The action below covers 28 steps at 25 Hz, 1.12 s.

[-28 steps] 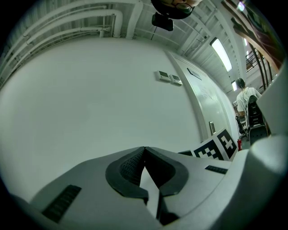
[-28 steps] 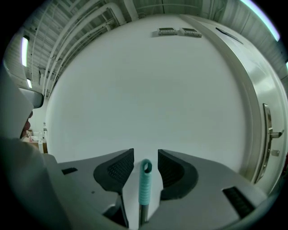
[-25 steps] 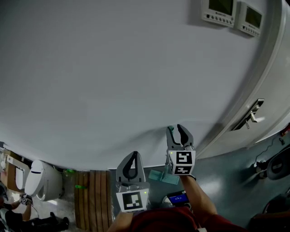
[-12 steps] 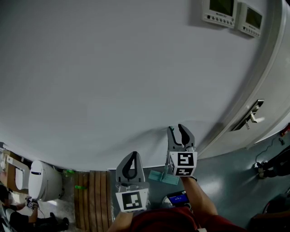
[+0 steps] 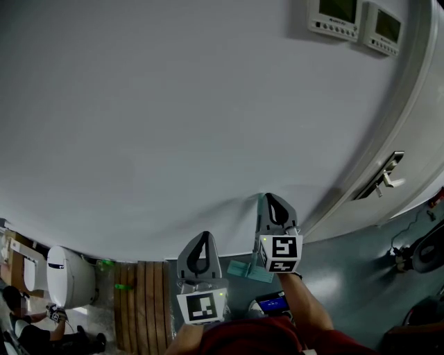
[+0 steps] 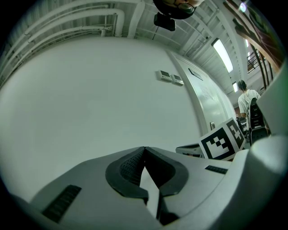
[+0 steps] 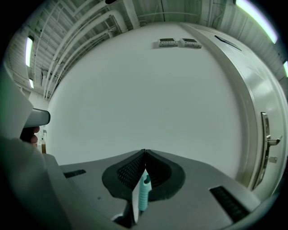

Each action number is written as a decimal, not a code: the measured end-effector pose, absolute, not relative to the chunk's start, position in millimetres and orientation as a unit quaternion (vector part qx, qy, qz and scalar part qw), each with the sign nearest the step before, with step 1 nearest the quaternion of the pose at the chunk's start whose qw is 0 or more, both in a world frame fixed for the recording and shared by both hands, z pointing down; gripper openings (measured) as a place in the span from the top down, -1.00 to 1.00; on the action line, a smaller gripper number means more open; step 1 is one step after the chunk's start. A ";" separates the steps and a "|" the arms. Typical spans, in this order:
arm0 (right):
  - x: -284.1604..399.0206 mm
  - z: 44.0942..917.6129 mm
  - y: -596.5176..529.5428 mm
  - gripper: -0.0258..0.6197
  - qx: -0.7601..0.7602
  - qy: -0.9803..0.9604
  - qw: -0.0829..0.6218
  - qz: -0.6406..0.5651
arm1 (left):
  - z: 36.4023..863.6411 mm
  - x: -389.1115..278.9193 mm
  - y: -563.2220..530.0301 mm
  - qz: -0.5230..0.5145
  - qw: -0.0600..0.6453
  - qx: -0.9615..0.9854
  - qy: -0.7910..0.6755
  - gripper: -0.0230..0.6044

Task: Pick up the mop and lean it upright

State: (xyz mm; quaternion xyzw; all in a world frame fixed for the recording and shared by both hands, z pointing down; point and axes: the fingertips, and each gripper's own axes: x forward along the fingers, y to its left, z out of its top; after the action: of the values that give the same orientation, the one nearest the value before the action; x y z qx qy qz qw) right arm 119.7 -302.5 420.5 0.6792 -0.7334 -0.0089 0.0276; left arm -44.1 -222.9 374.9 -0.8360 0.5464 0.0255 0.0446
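Note:
The mop has a teal head lying on the floor by the white wall, and a thin teal handle that rises beside my right gripper. That gripper's jaws have just been closing, and in the right gripper view they meet at the tips with the handle's top end caught between the ribbed pads. My left gripper hangs lower left of it, apart from the mop. It is shut with nothing in it; only bare wall shows past its tips.
The white wall stands close ahead. A door with a lever handle is at the right, and two control panels hang above. A wooden slatted board, a white appliance and a person are at lower left. A blue-screened device lies near my feet.
The right gripper's jaws, spread wide around the teal handle in both earlier frames, have come together on it. The left gripper has stayed put. The person at lower left has shifted slightly.

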 end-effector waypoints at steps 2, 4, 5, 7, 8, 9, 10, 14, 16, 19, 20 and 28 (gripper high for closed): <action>119.4 421.2 -302.8 0.86 0.679 -0.734 0.030 -0.008 | 375.3 -43.6 -223.0 0.024 0.046 -0.836 0.546 0.88; 119.5 421.2 -302.8 0.86 0.678 -0.734 0.030 -0.007 | 376.2 -42.6 -223.0 0.023 0.046 -0.837 0.545 0.88; 119.7 421.1 -302.5 0.87 0.678 -0.734 0.030 -0.007 | 376.9 -42.2 -222.9 0.023 0.045 -0.837 0.546 0.88; 120.8 420.3 -301.8 0.87 0.678 -0.735 0.029 -0.007 | 377.9 -41.6 -222.6 0.023 0.044 -0.837 0.545 0.88; 121.3 419.8 -301.6 0.87 0.677 -0.735 0.029 -0.007 | 378.2 -41.3 -222.6 0.023 0.043 -0.837 0.545 0.88; 121.5 419.6 -301.3 0.86 0.676 -0.736 0.029 -0.006 | 378.4 -41.0 -222.8 0.023 0.042 -0.837 0.545 0.88; 121.3 419.5 -300.7 0.87 0.675 -0.737 0.030 -0.005 | 378.6 -40.9 -223.1 0.022 0.042 -0.837 0.545 0.88; 120.0 417.0 -295.9 0.86 0.671 -0.741 0.030 -0.006 | 380.4 -38.7 -225.0 0.021 0.043 -0.838 0.543 0.88; 120.2 413.5 -293.2 0.86 0.670 -0.742 0.025 -0.006 | 380.7 -37.1 -225.9 0.020 0.044 -0.839 0.542 0.88; 119.6 408.8 -286.4 0.87 0.668 -0.744 0.019 -0.008 | 380.3 -34.6 -226.0 0.020 0.045 -0.841 0.539 0.88; 119.0 407.2 -283.5 0.86 0.666 -0.745 0.017 -0.010 | 380.1 -33.9 -226.0 0.021 0.045 -0.841 0.538 0.88; 124.5 397.0 -257.8 0.87 0.660 -0.751 0.003 -0.016 | 380.1 -33.1 -227.3 0.021 0.046 -0.842 0.537 0.88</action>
State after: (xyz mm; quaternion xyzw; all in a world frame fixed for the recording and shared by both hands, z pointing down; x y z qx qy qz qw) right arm 124.5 -257.8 397.0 0.6602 -0.7509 -0.0160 0.0029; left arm -33.1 -227.3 380.1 -0.8421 0.5369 0.0213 0.0463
